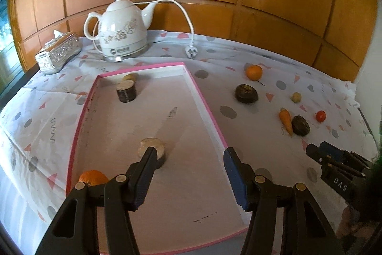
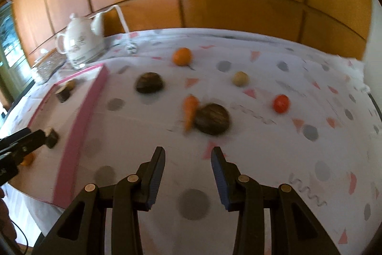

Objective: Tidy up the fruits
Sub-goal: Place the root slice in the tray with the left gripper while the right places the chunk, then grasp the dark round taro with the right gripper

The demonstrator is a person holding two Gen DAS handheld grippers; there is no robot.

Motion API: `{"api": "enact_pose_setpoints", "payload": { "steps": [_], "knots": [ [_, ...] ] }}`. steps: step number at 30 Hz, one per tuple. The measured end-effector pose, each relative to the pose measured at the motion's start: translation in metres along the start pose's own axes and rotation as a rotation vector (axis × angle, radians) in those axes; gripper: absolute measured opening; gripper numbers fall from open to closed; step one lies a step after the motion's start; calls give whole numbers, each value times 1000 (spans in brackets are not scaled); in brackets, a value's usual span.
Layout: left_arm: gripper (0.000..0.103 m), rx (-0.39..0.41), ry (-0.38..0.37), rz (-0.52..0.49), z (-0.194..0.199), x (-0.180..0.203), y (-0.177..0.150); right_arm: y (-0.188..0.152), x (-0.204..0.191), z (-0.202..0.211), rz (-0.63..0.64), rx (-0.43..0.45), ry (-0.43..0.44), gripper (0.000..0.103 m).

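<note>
Inside the pink-rimmed box (image 1: 207,109) on the table (image 1: 262,135) lie an orange (image 1: 92,177) and cut pieces under the empty, half-spread left gripper (image 1: 189,157), while carrot (image 2: 189,109), tomato (image 2: 281,103) and another orange (image 2: 182,56) sit beyond the narrower, empty right gripper (image 2: 188,154).

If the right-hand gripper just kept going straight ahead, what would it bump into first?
Probably the dark round fruit beside the carrot; the right gripper is open, with only tablecloth before it. Depth is uncertain.
</note>
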State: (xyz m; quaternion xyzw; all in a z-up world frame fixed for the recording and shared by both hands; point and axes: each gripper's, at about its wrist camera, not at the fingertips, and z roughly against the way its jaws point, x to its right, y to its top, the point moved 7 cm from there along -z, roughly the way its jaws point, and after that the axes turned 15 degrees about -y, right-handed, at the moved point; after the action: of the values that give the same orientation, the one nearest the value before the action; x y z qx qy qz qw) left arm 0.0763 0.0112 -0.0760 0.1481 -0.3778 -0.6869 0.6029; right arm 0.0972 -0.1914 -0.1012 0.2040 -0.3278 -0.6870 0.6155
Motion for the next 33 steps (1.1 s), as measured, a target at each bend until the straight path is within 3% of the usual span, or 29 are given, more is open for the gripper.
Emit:
{"api": "enact_pose_setpoints", "payload": {
  "steps": [8, 17, 21, 28, 33],
  "knots": [
    [59, -30, -29, -37, -9, 17, -3, -8, 34, -8, -56, -24, -38, 40],
    [59, -58, -58, -69, -16, 30, -8, -13, 39, -15, -64, -49, -17, 40],
    [59, -64, -71, -76, -17, 34, -10, -14, 37, -19, -53, -53, -1, 51],
    [59, -70, -100, -82, -20, 40, -12, -10, 30, -27, 2, -48, 28, 52],
    [59, -64, -118, -84, -20, 44, -12, 6, 13, -39, 145, -3, 61, 54]
  ]
}}
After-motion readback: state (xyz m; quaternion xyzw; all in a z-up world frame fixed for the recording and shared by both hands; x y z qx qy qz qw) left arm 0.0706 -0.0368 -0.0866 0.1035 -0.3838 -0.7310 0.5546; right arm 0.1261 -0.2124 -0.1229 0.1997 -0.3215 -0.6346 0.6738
